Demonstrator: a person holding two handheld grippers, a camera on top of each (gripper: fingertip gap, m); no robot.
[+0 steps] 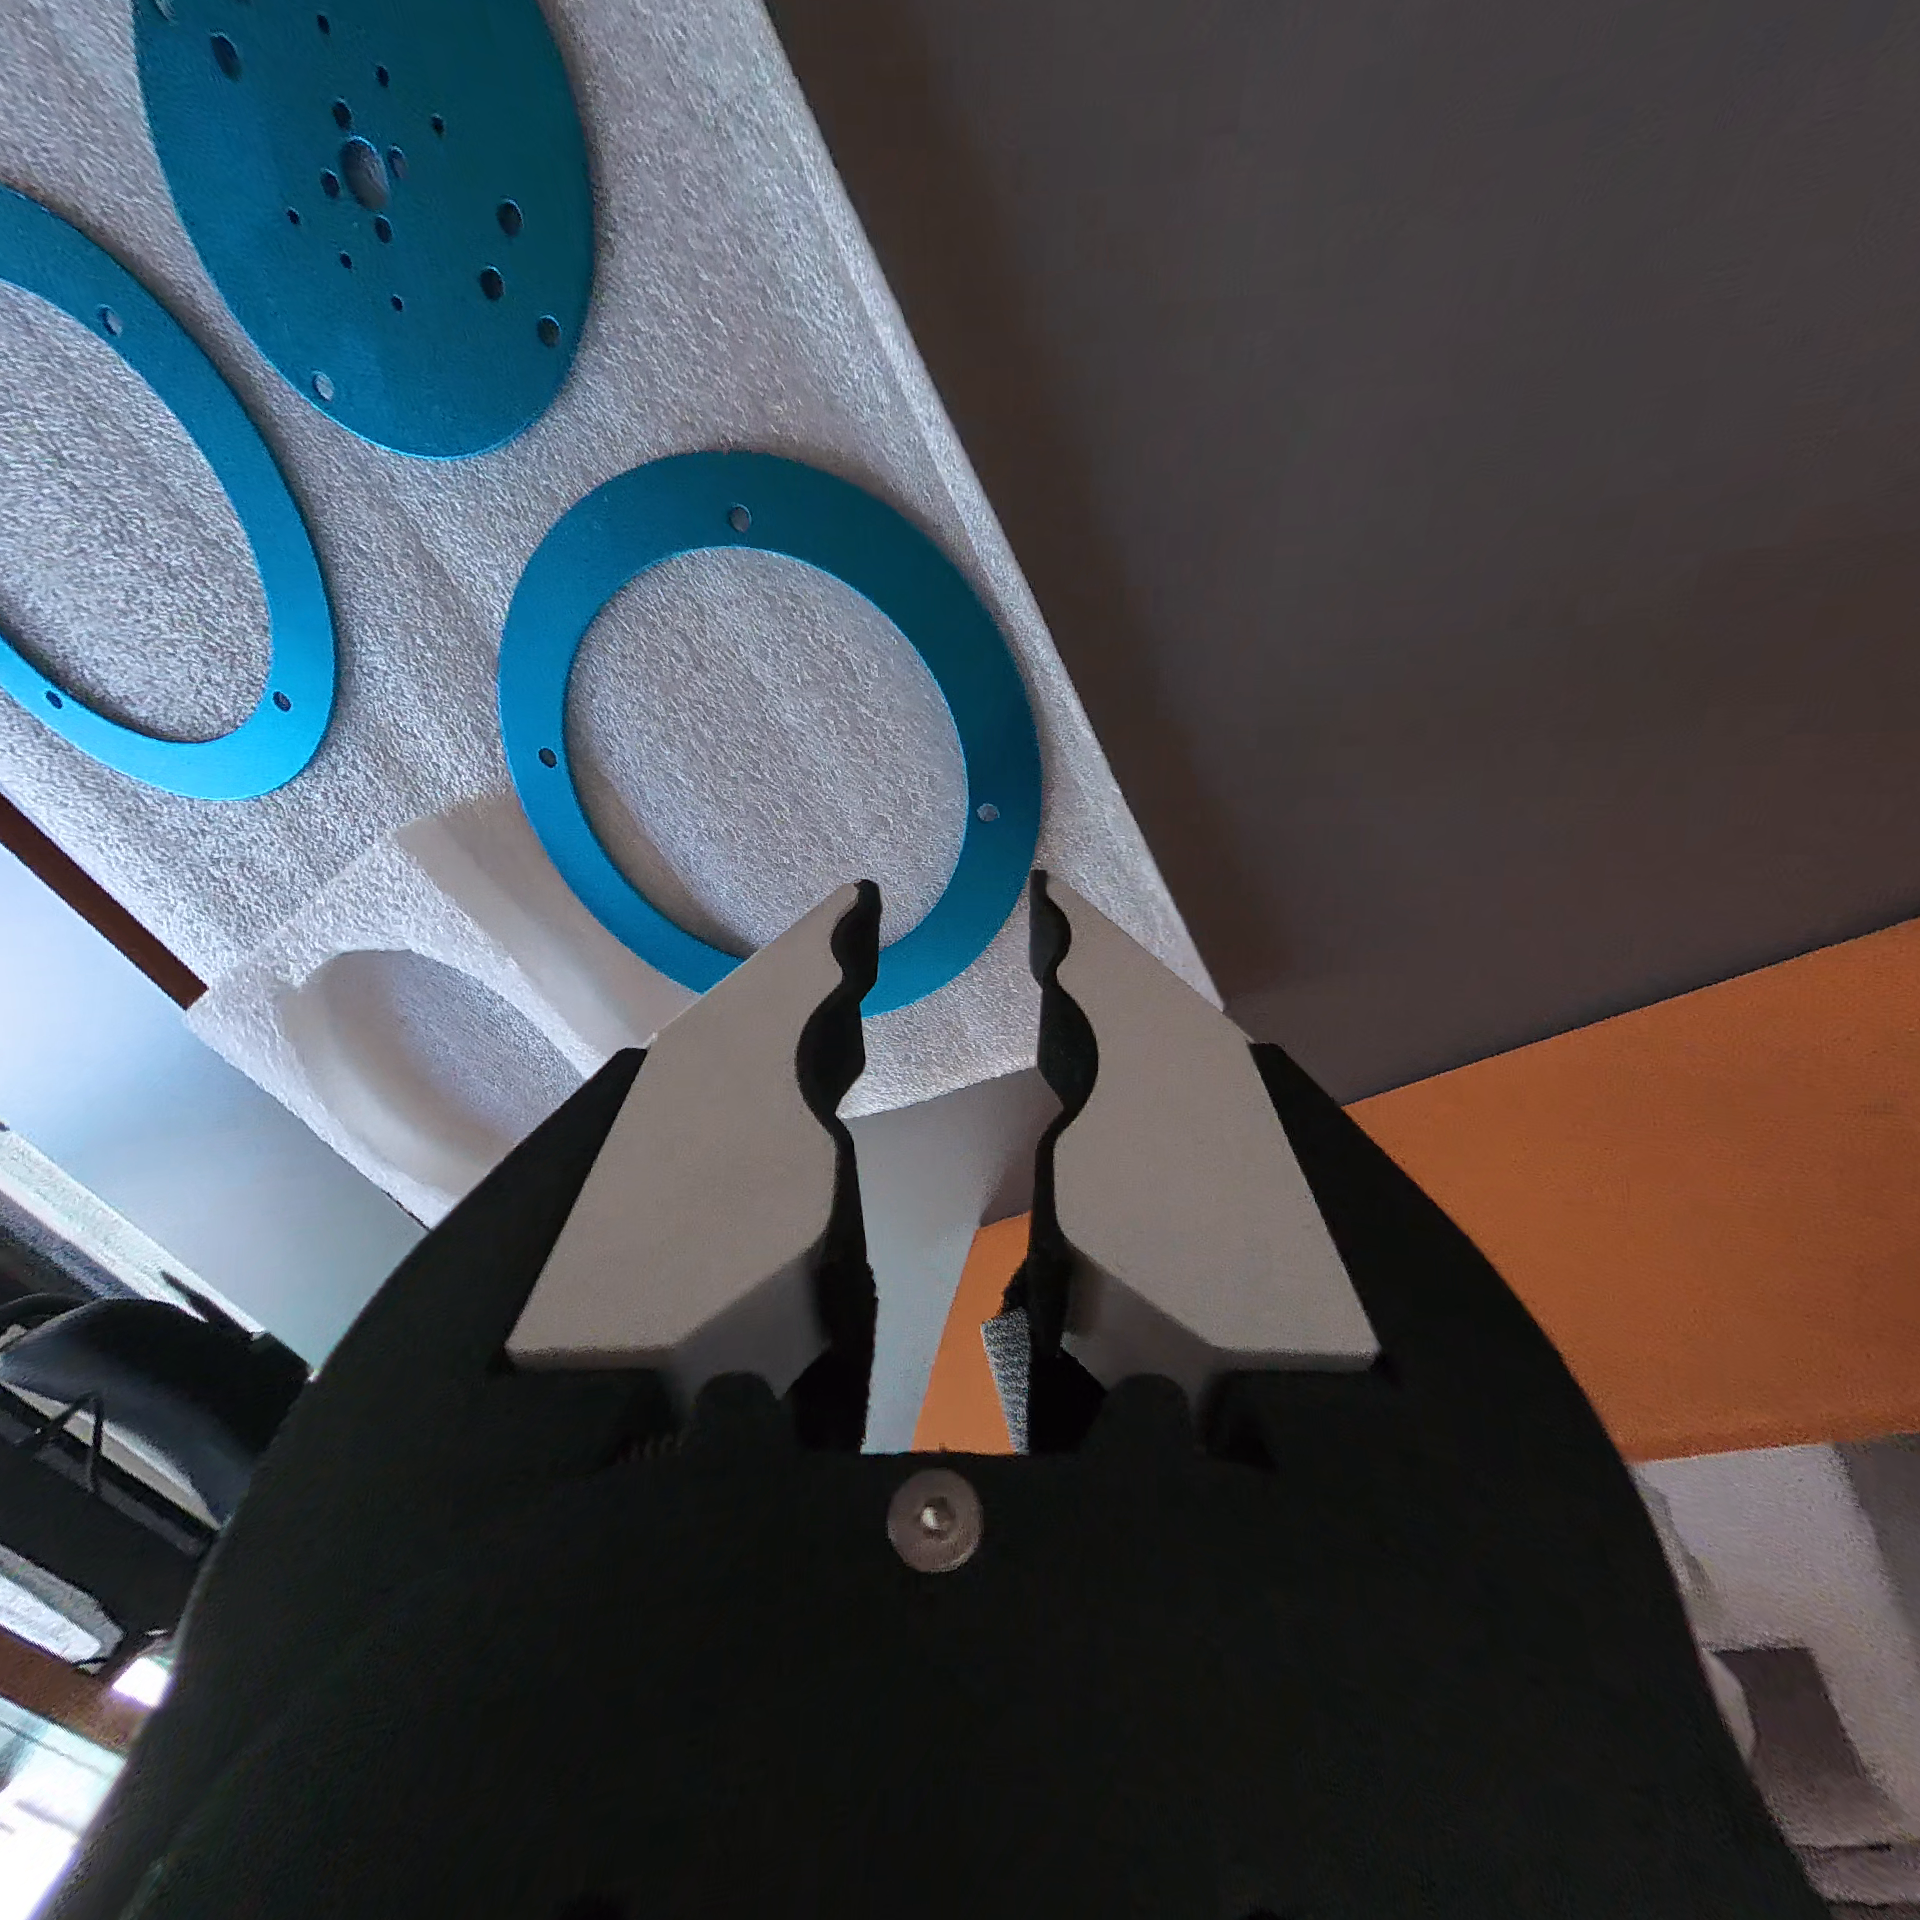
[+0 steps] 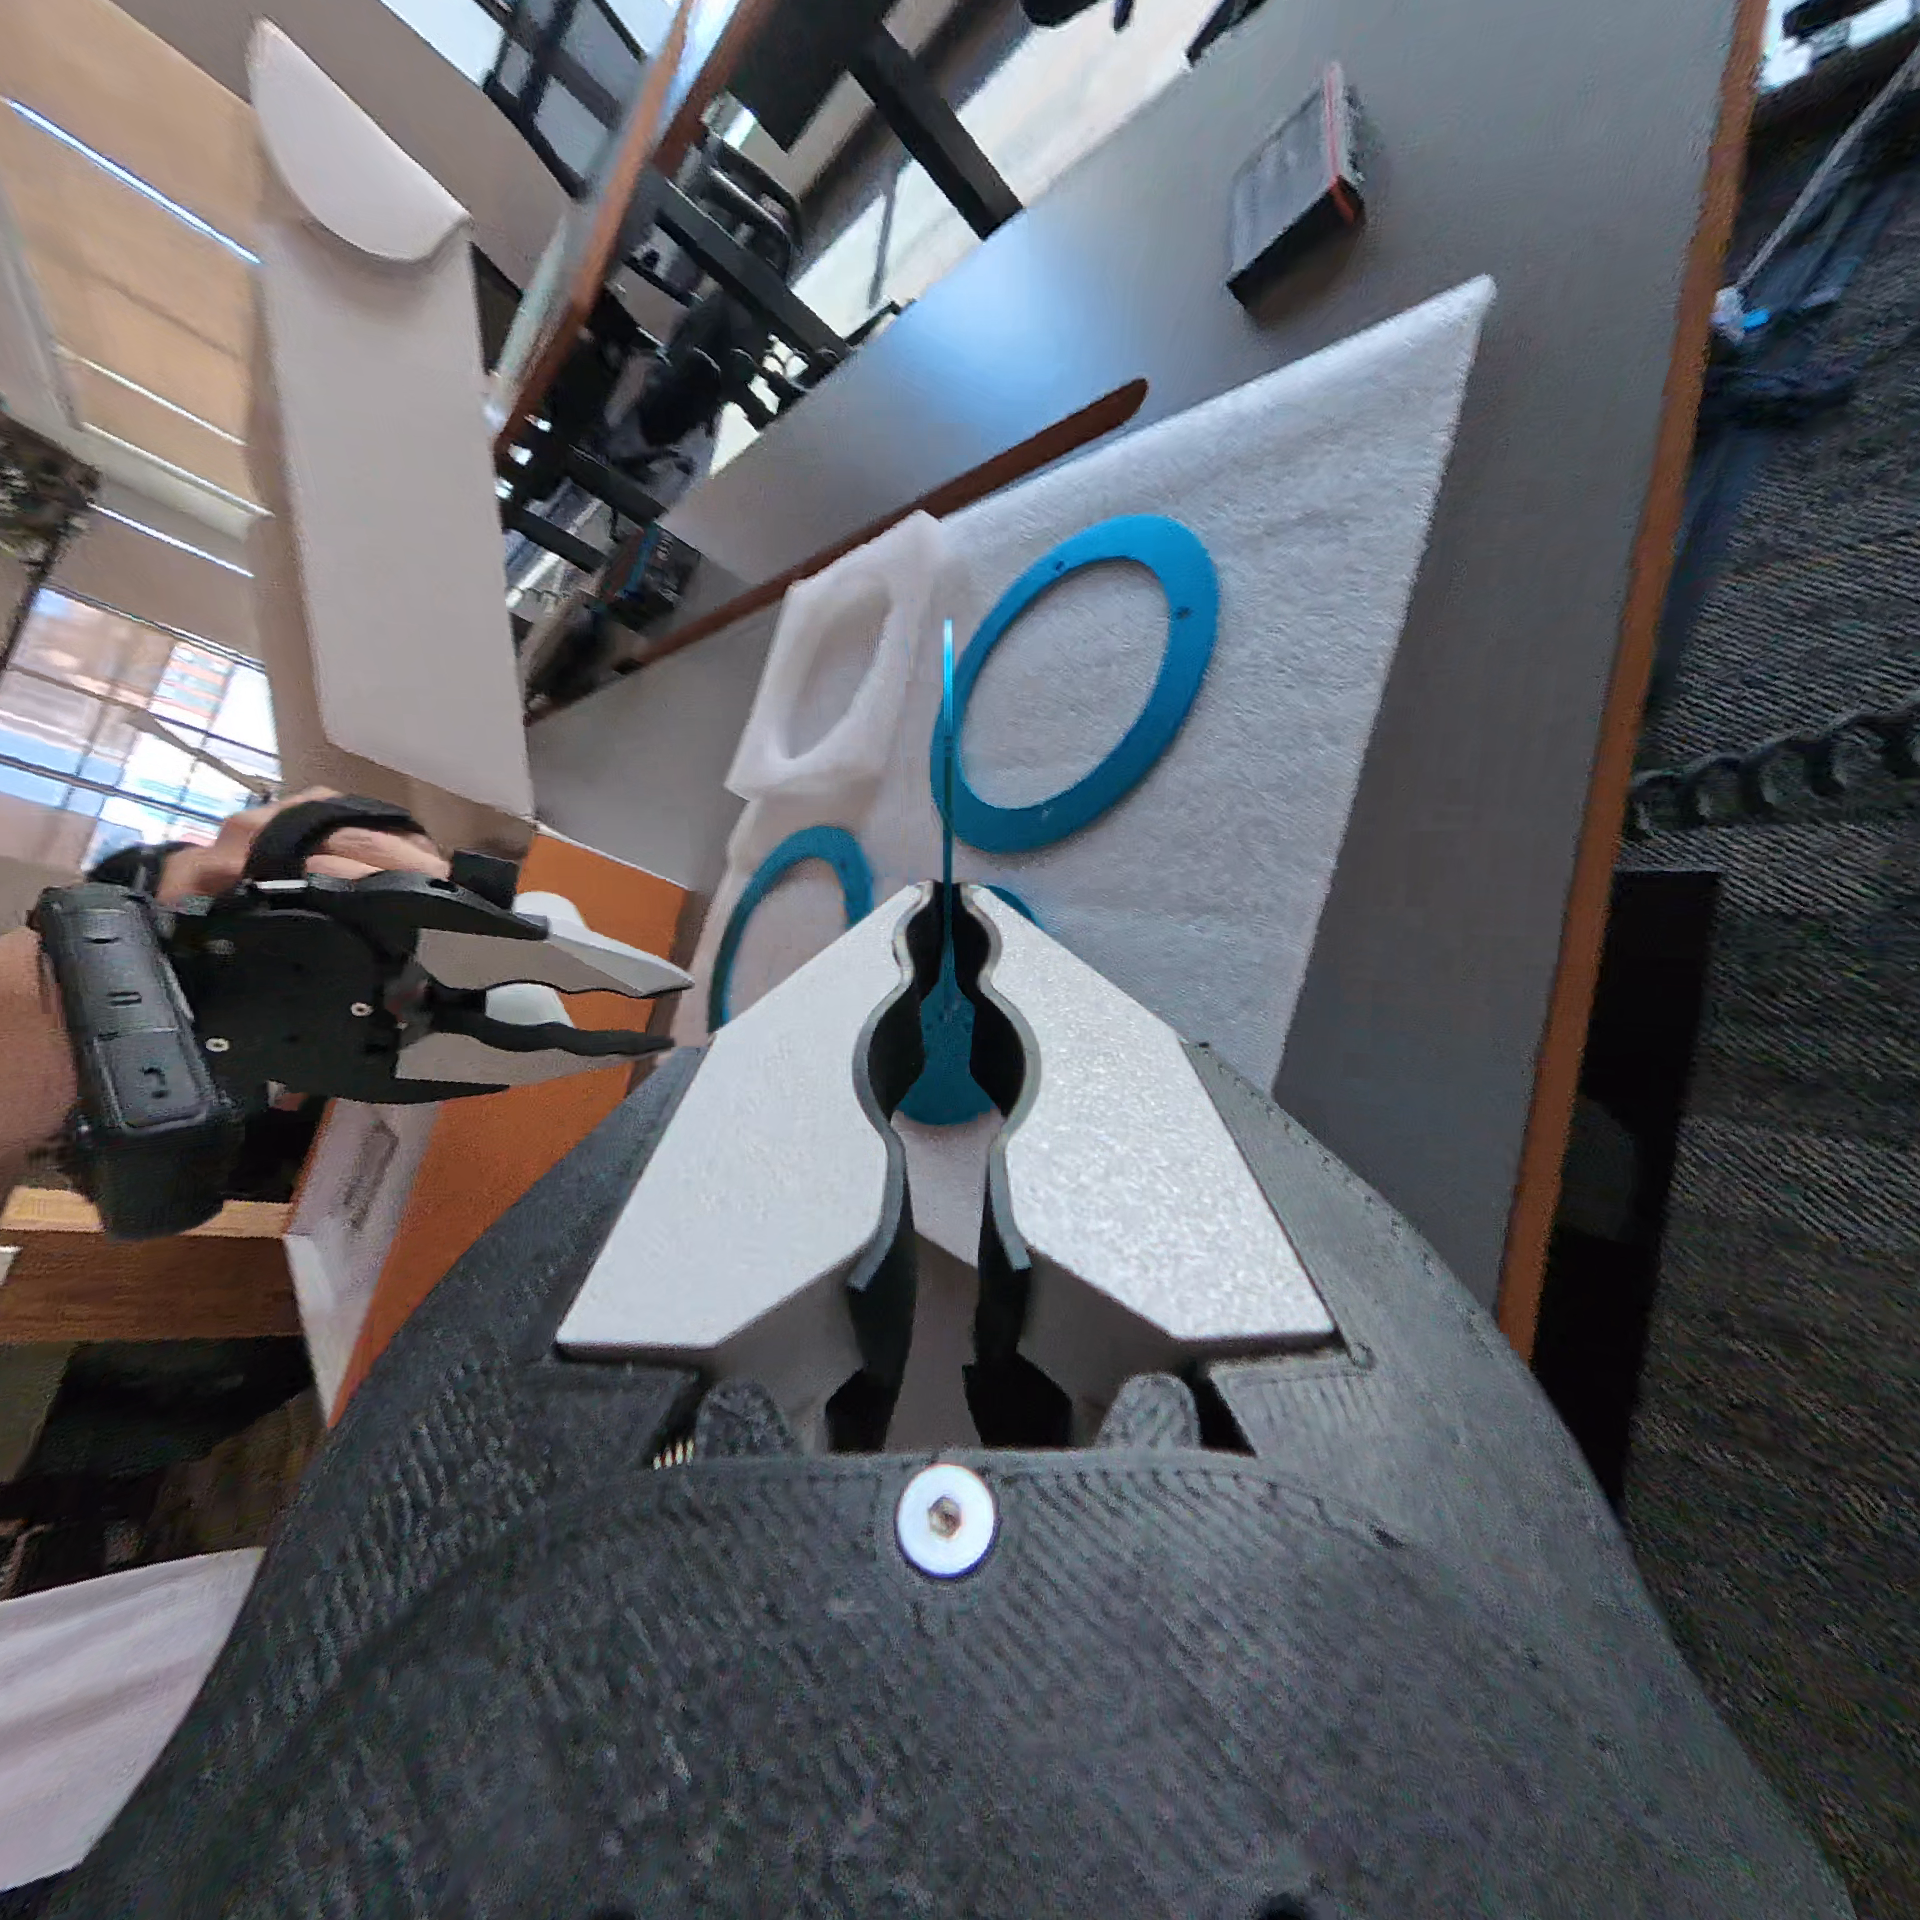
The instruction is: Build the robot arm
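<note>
My right gripper (image 2: 948,891) is shut on the edge of a thin blue disc (image 2: 940,1055), held upright and edge-on above a white foam sheet (image 2: 1299,582). Two blue rings (image 2: 1153,686) (image 2: 774,868) lie flat on the sheet. My left gripper (image 1: 954,891) is open and empty, its tips just over the near ring (image 1: 540,665). In the right wrist view it (image 2: 665,1008) hovers at the left, held by a hand. In the left wrist view a blue disc with several holes (image 1: 436,343) shows at top left, and a second ring (image 1: 301,623) at the left.
A white foam block with a round recess (image 2: 831,675) (image 1: 416,1039) sits on the sheet's left end. The sheet lies on a grey table (image 2: 1455,935) with a wooden edge. A black box (image 2: 1294,187) lies at the back. An orange surface (image 1: 1610,1195) and a white panel (image 2: 384,468) stand at the left. Across from one pair of fingers to the other is roughly 25 cm.
</note>
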